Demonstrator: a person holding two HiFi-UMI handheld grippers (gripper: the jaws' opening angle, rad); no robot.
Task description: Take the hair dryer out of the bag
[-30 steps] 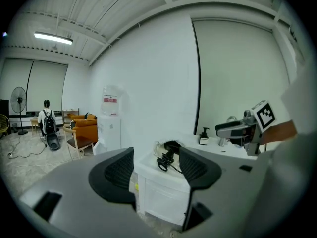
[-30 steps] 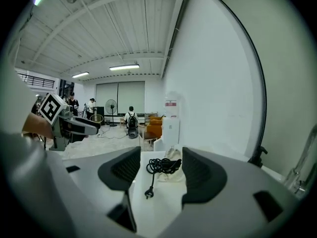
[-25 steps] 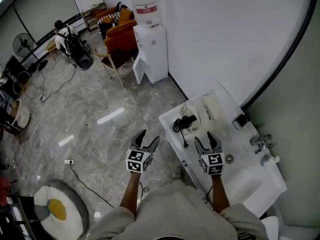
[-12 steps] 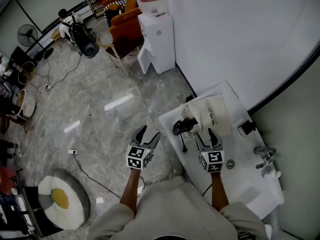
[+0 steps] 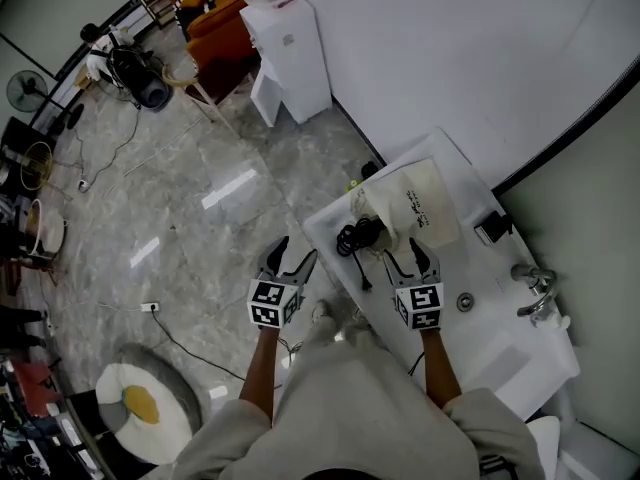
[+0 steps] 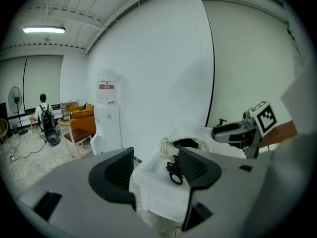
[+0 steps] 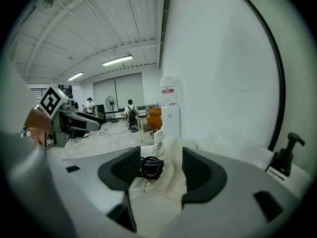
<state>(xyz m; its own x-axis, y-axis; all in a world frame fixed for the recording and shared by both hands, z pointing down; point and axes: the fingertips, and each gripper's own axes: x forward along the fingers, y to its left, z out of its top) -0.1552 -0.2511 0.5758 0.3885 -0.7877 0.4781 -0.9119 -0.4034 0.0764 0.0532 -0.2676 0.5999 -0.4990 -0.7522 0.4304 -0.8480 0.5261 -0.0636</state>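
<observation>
No wording is reading legibly anywhere. The cream bag (image 5: 425, 193) on the table (image 5: 500, 338) is bearing a few lines of small black print, too small to make out. The water bottle (image 6: 106, 81) on the dispenser (image 6: 107, 128) is wearing a red label with pale lettering, likewise illegible. The cubes on the left claw (image 5: 296, 250) and right claw (image 5: 403, 252) are showing black-and-white square marker patterns, carrying no letters or numbers.

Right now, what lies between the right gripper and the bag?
A coiled black cord at the mouth of the bag, ahead of the right gripper; the right gripper view shows it.
</observation>
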